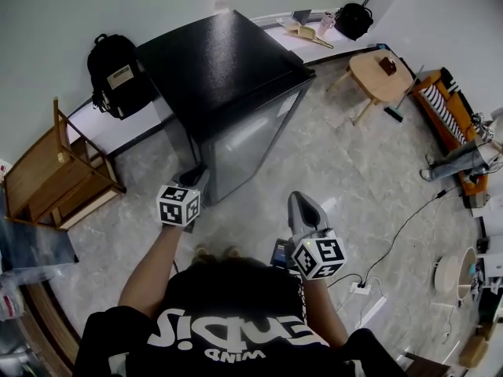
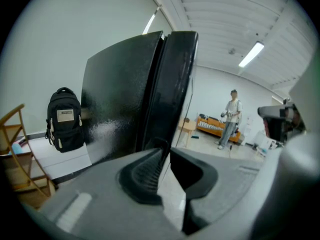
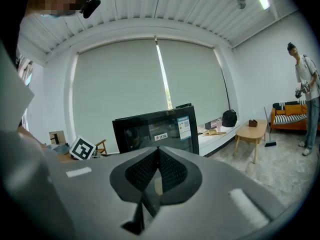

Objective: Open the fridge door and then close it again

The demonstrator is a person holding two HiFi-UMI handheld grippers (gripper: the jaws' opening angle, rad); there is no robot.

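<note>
Pale marbled floor [image 1: 330, 155] and white walls frame the scene. At far left stands a slatted wooden chair [image 1: 59, 175], then a black fabric backpack [image 1: 114, 73] leaning on the wall. At centre is the task's thing, a squat black glossy fridge [image 1: 220, 61], which stands on the floor. Its reflective front door [image 1: 247, 144] faces the person and looks shut or nearly so.

The left claw [image 2: 167, 148] sits at the door's left vertical edge. Its jaws are narrowly spread with a slit of floor showing between them, and no pinch on the edge can be seen. The right claw [image 3: 158, 151] hangs apart from the fridge, its pads pressed together on nothing. Further right are a round wooden table [image 1: 381, 77] and an orange striped sofa [image 1: 448, 108].

The door is probably rigid, fairly heavy and slick, and a seal would resist the first pull. The free left edge, likely opposite the hinge, seems the best hold.
</note>
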